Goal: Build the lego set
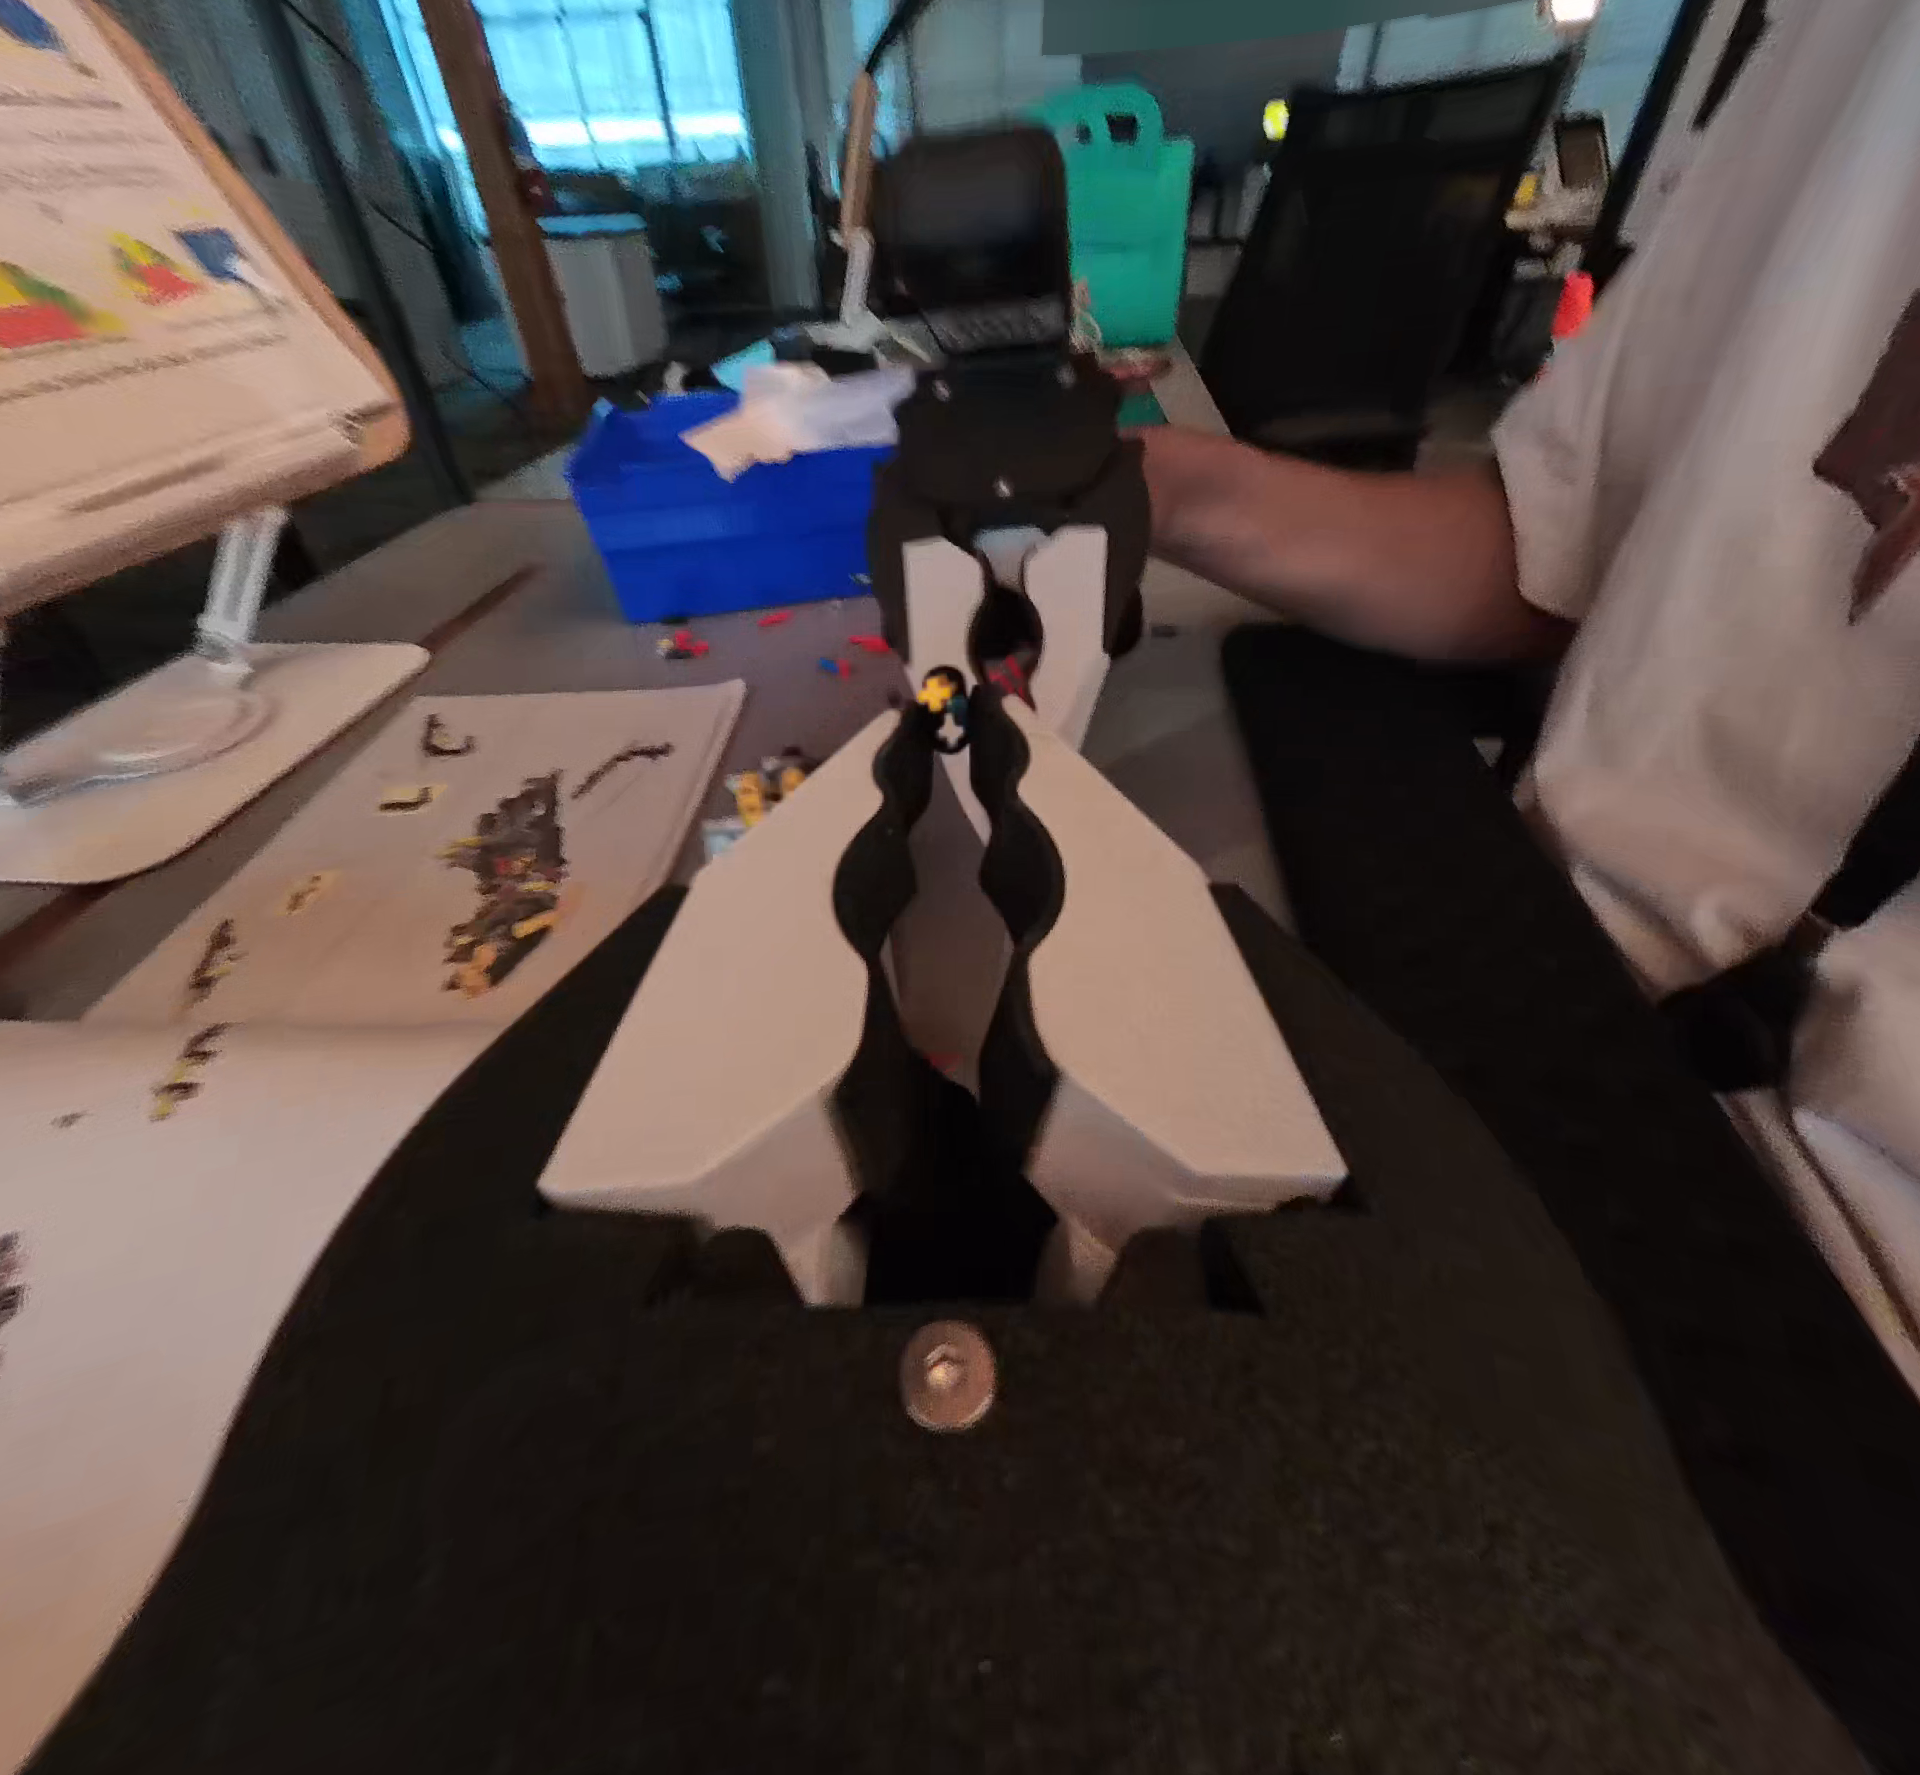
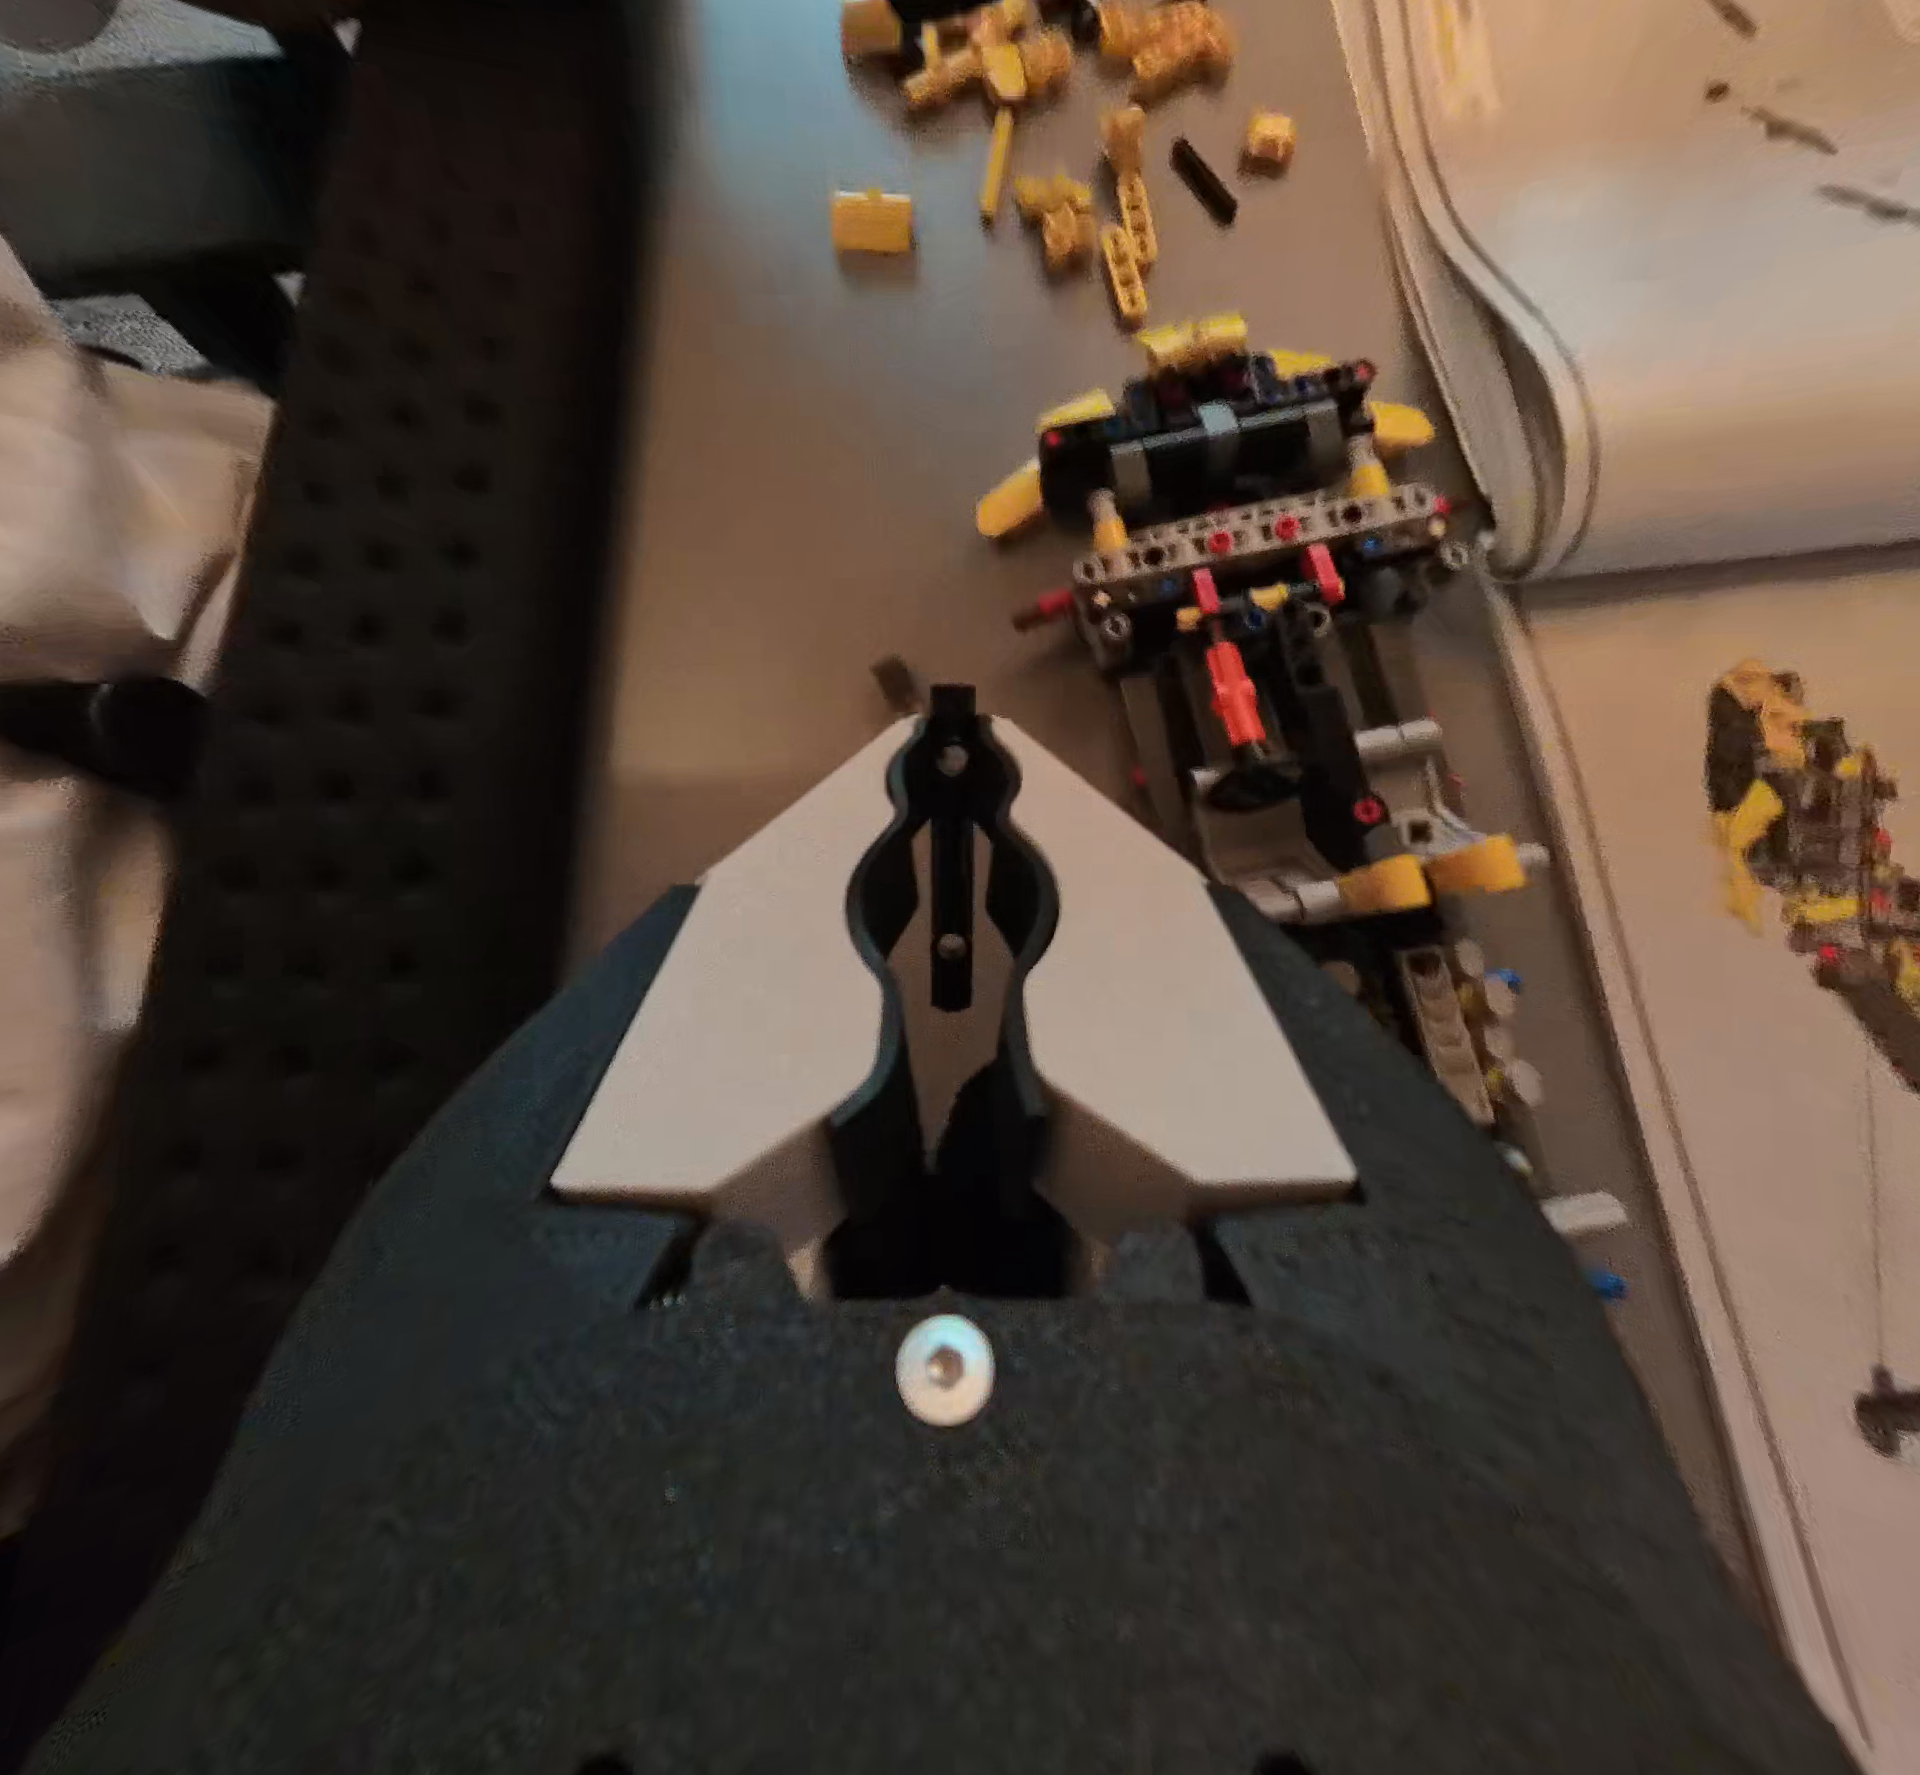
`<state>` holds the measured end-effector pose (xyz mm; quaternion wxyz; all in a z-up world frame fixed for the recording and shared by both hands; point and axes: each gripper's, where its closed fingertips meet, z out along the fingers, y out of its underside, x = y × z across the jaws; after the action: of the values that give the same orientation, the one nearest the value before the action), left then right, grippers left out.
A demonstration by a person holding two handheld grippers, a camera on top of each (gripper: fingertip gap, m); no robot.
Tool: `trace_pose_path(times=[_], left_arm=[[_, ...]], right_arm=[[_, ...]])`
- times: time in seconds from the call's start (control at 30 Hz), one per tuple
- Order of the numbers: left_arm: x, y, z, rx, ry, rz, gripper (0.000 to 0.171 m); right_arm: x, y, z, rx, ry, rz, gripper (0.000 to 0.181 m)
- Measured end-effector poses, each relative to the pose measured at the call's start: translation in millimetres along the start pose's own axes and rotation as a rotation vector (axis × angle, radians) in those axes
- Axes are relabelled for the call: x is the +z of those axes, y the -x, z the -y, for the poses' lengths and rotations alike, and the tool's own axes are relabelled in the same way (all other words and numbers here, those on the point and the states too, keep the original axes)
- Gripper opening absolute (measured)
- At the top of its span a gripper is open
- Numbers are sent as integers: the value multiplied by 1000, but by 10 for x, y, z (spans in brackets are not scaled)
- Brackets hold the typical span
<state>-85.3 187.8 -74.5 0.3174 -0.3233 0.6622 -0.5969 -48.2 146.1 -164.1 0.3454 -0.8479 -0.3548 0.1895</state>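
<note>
Line up gently, no forcing, ends square before pushing. Left gripper (image 1: 943,715) clenched on a small black connector with a yellow cross-end (image 1: 938,692), fingers nearly closed. Right gripper (image 2: 952,723) pinching a thin black rod (image 2: 951,852) lengthwise, tip poking out. Beyond, half-built yellow-and-black model (image 2: 1247,603) on the table (image 2: 748,437) beside the instruction booklet (image 2: 1662,271), loose yellow pieces (image 2: 1060,115) farther off.

Dim, blurry, fisheye-warped edges
</note>
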Motion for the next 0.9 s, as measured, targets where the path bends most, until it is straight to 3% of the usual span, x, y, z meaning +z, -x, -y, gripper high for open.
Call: trace_pose_path(times=[0.07,0.3,0.7,0.9], left_arm=[[95,-44,-175,28,85,-9,5],[177,-102,-262,-41,88,-71,5],[324,-244,-435,-55,159,-128,5],[347,-251,-484,-50,181,-127,5]], right_arm=[[9,49,94,18,-38,47,7],[-120,94,312,61,-196,117,6],[109,147,225,32,-118,114,6],[70,183,320,23,-166,131,6]])
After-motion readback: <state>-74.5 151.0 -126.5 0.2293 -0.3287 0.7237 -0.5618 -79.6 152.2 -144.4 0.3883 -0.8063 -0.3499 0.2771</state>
